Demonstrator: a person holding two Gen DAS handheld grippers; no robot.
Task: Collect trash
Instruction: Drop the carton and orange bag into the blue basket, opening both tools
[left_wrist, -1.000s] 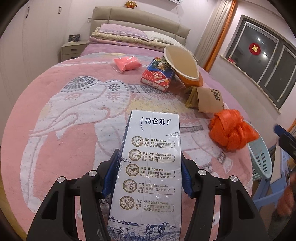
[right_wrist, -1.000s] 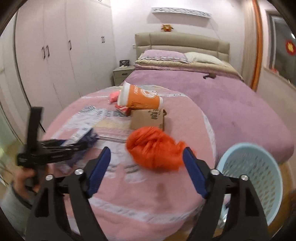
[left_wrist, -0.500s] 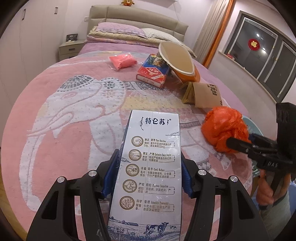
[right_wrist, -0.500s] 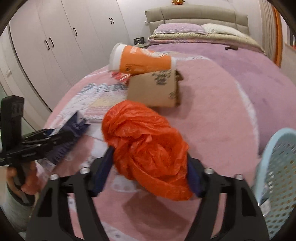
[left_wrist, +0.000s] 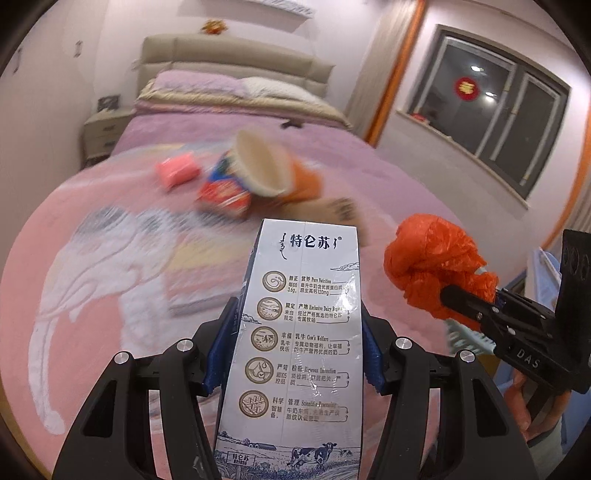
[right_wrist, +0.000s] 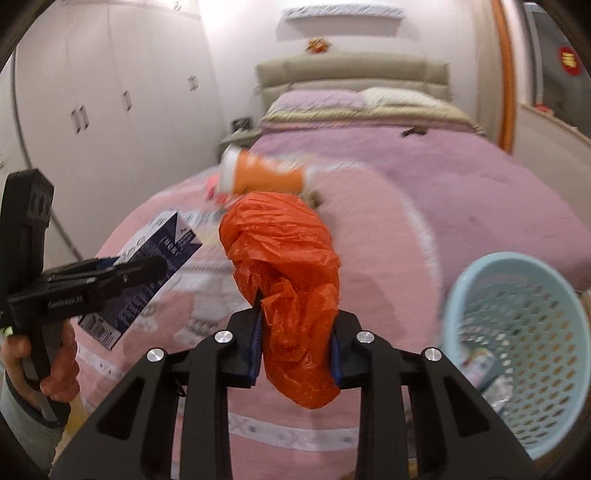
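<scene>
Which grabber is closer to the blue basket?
The right one. The right gripper, holding the orange bag, is just beside the blue basket. The left gripper, holding the milk carton, is farther off, on the bag's other side.

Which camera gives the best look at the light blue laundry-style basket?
The right wrist view: the blue basket shows its open rim, perforated wall and some items inside. In the left wrist view only a sliver shows, behind the right gripper and its orange bag.
</scene>
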